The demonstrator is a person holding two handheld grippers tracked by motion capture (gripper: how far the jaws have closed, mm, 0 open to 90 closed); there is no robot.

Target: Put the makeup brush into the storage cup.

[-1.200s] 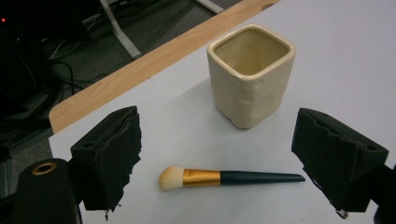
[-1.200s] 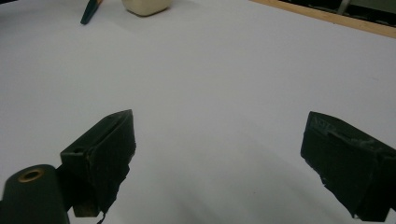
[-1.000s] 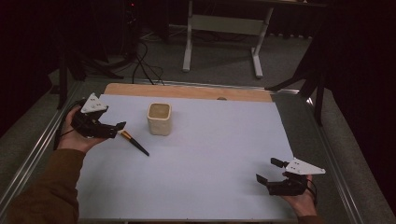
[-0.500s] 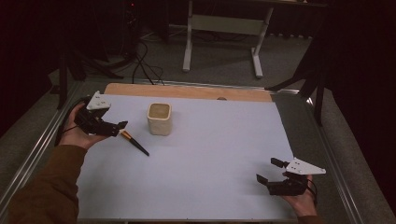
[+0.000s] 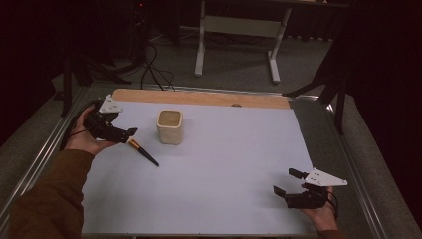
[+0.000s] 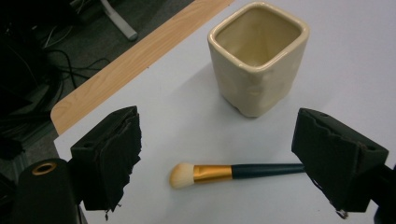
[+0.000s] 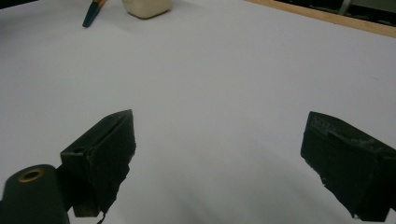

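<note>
Right hand-held gripper [image 5: 293, 191] is parked at the near right corner of the desk [image 5: 224, 179], jaws wide apart with nothing between them, just bare white surface in front of it in its own view. Over on the other side, the left hand-held gripper [image 5: 124, 133] is also spread open and empty, hovering right at the makeup brush [image 6: 233, 171], which lies flat on the desk with its bristle end toward the left jaw and the dark handle running under the right one. So I'd say this is the reach-for-the-brush step, grasp not made yet. Next move probably wants the jaws lowered around the handle and squeezed, then a lift and tilt to drop it into the cream square cup [image 6: 258, 56], which stands upright just beyond the brush, near but not touching. Loads of open room across the middle and right. Watch the left desk edge and the wooden strip [image 5: 199, 97] at the far side, both close to the left hand.
</note>
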